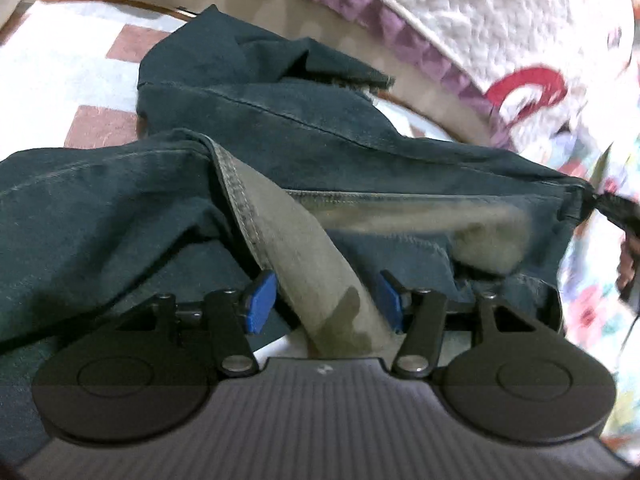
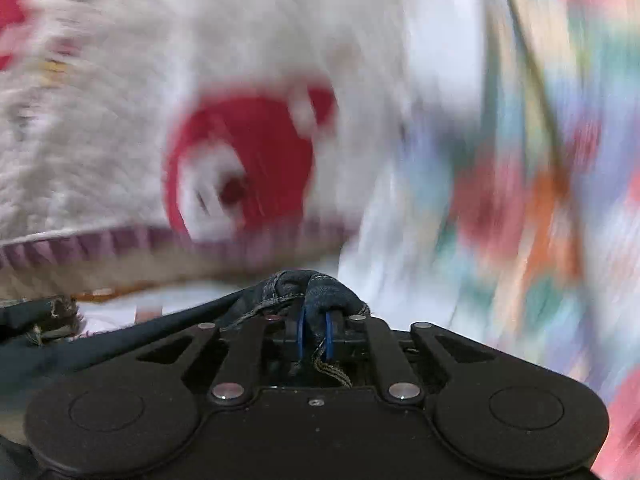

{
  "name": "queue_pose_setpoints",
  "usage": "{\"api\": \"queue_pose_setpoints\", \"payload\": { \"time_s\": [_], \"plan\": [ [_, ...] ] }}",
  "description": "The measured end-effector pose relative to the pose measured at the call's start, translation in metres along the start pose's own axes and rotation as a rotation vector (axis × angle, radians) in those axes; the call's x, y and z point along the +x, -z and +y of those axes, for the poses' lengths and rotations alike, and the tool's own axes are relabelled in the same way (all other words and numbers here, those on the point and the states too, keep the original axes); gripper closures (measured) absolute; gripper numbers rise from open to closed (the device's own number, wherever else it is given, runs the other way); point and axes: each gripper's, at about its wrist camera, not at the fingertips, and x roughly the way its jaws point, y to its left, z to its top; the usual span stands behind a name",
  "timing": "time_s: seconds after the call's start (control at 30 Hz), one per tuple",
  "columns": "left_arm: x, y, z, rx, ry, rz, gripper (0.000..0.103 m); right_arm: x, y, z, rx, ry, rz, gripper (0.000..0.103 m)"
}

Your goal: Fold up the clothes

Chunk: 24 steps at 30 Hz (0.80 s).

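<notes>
Dark blue jeans lie rumpled on a checked cloth, with the grey inside of the waistband turned out. My left gripper is open, its blue pads standing on either side of the grey band without pinching it. My right gripper is shut on a bunched corner of the jeans, lifted off the surface. It shows in the left wrist view at the far right, pulling the waistband edge taut.
A white-and-red checked cloth covers the surface. A white fleecy blanket with a purple border and red figure lies behind. A multicoloured patterned fabric fills the right, blurred by motion.
</notes>
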Motion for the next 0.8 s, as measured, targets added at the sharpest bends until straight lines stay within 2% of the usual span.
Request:
{"api": "queue_pose_setpoints", "payload": {
  "time_s": [0.07,0.13,0.3,0.4,0.5,0.53,0.57,0.63,0.73,0.8],
  "plan": [
    [0.004,0.002,-0.003,0.011,-0.013,0.005,0.049,0.008,0.019,-0.008,0.062,-0.047,0.055,0.083],
    [0.006,0.003,-0.004,0.013,-0.018,0.009,0.049,-0.009,0.049,-0.004,0.081,-0.073,0.025,0.045],
    [0.010,0.004,-0.004,0.006,-0.021,0.008,0.048,-0.052,0.112,0.000,0.139,-0.137,0.052,0.044],
    [0.012,0.004,0.000,-0.017,-0.007,0.004,0.048,-0.083,0.149,-0.005,0.123,-0.167,0.069,0.044],
    [0.016,0.006,-0.002,0.049,-0.017,-0.008,0.056,-0.103,0.177,-0.003,0.064,-0.201,0.120,0.044],
    [0.017,0.006,-0.004,0.076,-0.022,-0.012,0.064,-0.107,0.184,0.000,0.033,-0.202,0.144,0.044],
    [0.018,0.007,-0.005,0.103,-0.027,-0.017,0.065,-0.111,0.191,0.005,-0.004,-0.195,0.166,0.044],
    [0.017,0.009,-0.003,0.089,-0.025,-0.012,0.066,-0.112,0.199,0.014,-0.050,-0.155,0.195,0.044],
    [0.008,0.015,-0.001,0.052,0.000,-0.014,0.067,-0.104,0.210,0.017,-0.034,-0.111,0.210,0.042],
    [0.004,0.019,-0.002,0.050,0.007,-0.032,0.066,-0.091,0.216,0.014,0.010,-0.092,0.202,0.037]
  ]
}}
